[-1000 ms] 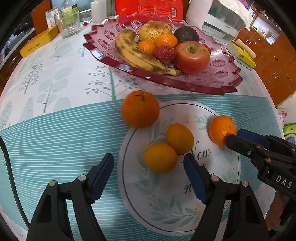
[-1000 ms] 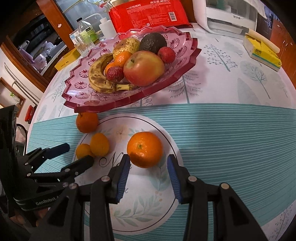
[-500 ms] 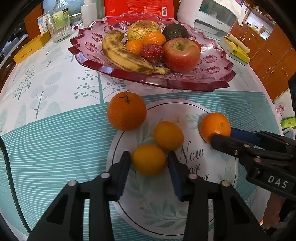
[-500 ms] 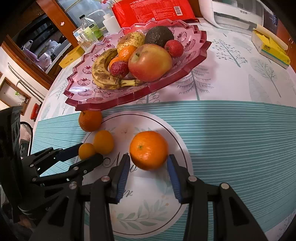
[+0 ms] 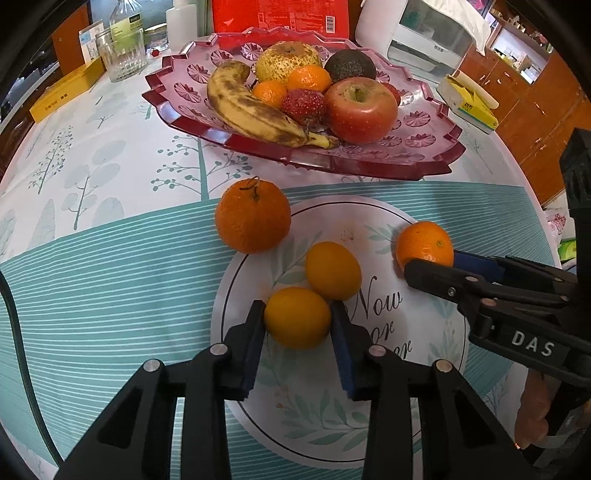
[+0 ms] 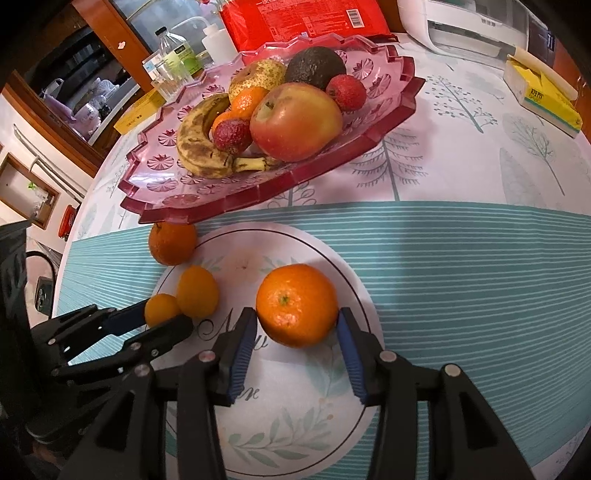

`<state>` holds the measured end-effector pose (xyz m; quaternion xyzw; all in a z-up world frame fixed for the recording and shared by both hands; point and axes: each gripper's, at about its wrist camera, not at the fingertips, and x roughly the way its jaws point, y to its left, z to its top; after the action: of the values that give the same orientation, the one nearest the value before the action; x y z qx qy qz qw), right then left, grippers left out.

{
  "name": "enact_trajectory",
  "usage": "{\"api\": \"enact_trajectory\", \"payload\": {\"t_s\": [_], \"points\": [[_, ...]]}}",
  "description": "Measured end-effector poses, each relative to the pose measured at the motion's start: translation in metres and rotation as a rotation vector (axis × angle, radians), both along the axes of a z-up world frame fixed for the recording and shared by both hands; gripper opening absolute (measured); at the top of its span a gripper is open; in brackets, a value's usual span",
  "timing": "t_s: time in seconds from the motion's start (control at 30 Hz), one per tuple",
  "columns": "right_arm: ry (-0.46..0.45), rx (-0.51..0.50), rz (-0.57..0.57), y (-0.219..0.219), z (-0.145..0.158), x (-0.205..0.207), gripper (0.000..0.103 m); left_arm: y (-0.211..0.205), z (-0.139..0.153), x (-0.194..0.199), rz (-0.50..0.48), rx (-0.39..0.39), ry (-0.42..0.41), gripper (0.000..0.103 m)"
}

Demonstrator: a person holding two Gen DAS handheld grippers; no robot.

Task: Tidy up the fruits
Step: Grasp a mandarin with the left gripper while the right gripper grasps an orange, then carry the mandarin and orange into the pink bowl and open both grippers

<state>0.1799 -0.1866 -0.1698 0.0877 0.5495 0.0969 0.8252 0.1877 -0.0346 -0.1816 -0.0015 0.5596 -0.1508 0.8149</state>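
Note:
My left gripper (image 5: 297, 318) is shut on a small yellow-orange citrus (image 5: 297, 317) on the tablecloth's round print. A second small citrus (image 5: 333, 270) sits just behind it, and a big orange (image 5: 253, 216) lies further back left. My right gripper (image 6: 295, 325) is shut on a mandarin (image 6: 296, 305), which also shows in the left wrist view (image 5: 424, 244). A red glass fruit tray (image 5: 424, 162) behind holds a banana (image 5: 251, 110), an apple (image 5: 361, 109), an avocado and several other fruits.
A glass jar (image 5: 122, 55) and a yellow box (image 5: 62, 94) stand at the back left. A yellow tissue pack (image 5: 469, 105) and a white appliance (image 5: 424, 37) are at the back right. A red bag (image 6: 306, 18) leans behind the tray.
My left gripper moved forward and closed from wide open onto the nearest small citrus. My right gripper stayed around the mandarin and its pads now touch it.

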Motion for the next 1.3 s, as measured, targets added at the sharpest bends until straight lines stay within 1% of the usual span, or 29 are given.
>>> {"api": "enact_trajectory", "payload": {"t_s": [0.23,0.37,0.67,0.83,1.0,1.17,1.3], "points": [[-0.023,-0.019,0.005,0.003,0.000,-0.001,0.045,0.003,0.006,-0.003,0.002,-0.002,-0.009,0.033],[-0.016,0.014,-0.006,0.001,0.000,-0.003,0.044,0.007,0.014,-0.007,0.000,-0.006,-0.020,0.033],[-0.049,0.027,0.011,0.010,0.024,-0.024,0.044,0.017,0.040,-0.020,-0.002,-0.018,-0.054,0.033],[-0.093,0.029,0.017,0.016,0.048,-0.039,0.044,0.022,0.062,-0.027,-0.006,-0.020,-0.073,0.033],[-0.149,0.036,0.018,0.016,0.079,-0.049,0.044,0.031,0.097,-0.028,-0.002,-0.031,-0.107,0.033],[-0.227,0.035,0.029,0.018,0.123,-0.055,0.044,0.040,0.135,-0.026,0.006,-0.032,-0.151,0.033],[-0.282,-0.005,0.040,0.022,0.158,-0.057,0.044,0.046,0.167,-0.023,0.010,-0.019,-0.203,0.033]]}}
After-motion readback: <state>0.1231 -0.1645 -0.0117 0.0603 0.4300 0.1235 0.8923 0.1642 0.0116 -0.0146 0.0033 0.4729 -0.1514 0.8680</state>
